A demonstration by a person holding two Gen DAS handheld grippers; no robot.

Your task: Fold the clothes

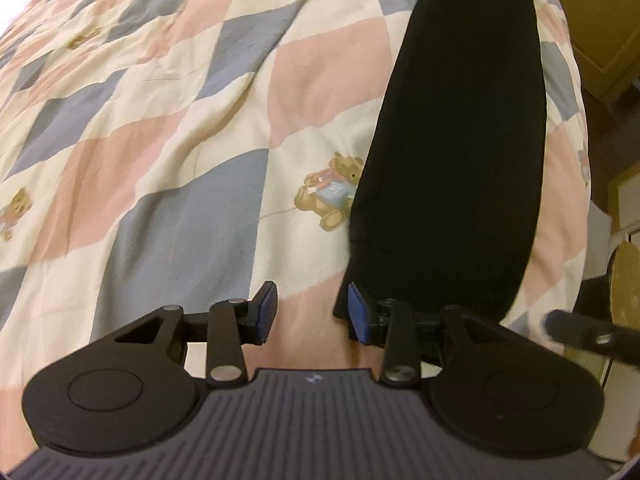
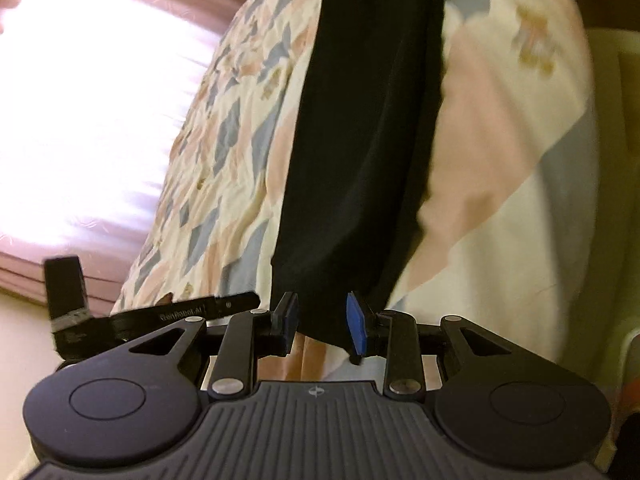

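Observation:
A long black garment point(image 1: 460, 140) lies as a narrow folded strip on a patchwork quilt point(image 1: 180, 120) with teddy bear prints. In the left wrist view its near corner reaches the right blue pad of my left gripper point(image 1: 312, 314). That gripper is open, and only pink quilt shows between its pads. In the right wrist view the same black garment point(image 2: 368, 120) runs from the top edge down to my right gripper point(image 2: 322, 326). Its near end sits in the gap between the pads, which stand apart and do not visibly press it.
The quilt point(image 2: 500, 160) covers a bed whose edge falls away on the right. Wooden furniture point(image 1: 600, 20) stands past that edge. A bright curtained window point(image 2: 100, 100) fills the left. Part of the left gripper's body point(image 2: 188, 314) shows low left in the right wrist view.

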